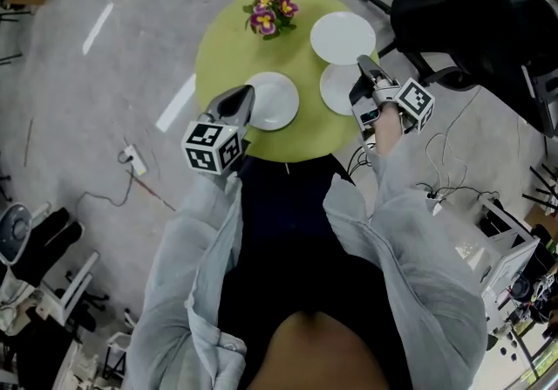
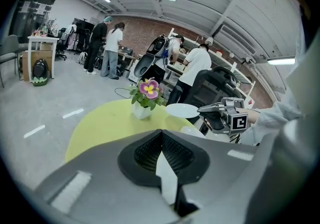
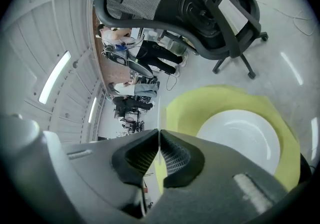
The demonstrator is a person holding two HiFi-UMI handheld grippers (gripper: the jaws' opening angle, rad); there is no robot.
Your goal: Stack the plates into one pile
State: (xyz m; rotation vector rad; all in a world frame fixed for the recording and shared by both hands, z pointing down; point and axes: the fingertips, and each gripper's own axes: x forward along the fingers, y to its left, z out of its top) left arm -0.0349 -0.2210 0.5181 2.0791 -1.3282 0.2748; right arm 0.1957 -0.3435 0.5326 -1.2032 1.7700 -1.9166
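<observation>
Round yellow-green table on a grey workshop floor, potted flowers at its far side, office chair off to my right. Three white plates on it, none on top of another.

Progress: no pile yet. The near plate lies flat on my left side. The right-hand plate lies flat, partly under my right tool. The far plate is the one in hand. By my reckoning two placements are left, whichever plate serves as the base.

My right gripper is rolled on its side, one jaw above the other, jaws pressed all but together. Its tips meet the near rim of the far plate in the head view. Its own camera shows a thin white line running on from the tips (the plate edge-on, I take it). In the left gripper view that plate sits level with the tips and looks clear of the tabletop. So I read it as pinching the far plate by its rim.

My left gripper is upright, jaws side by side and closed on each other at the tips. A pale sliver shows in the seam behind the pads. It is probably the near plate seen through the gap, not a thing held. The tips hang over that plate's left rim, and I cannot tell whether they touch it.
</observation>
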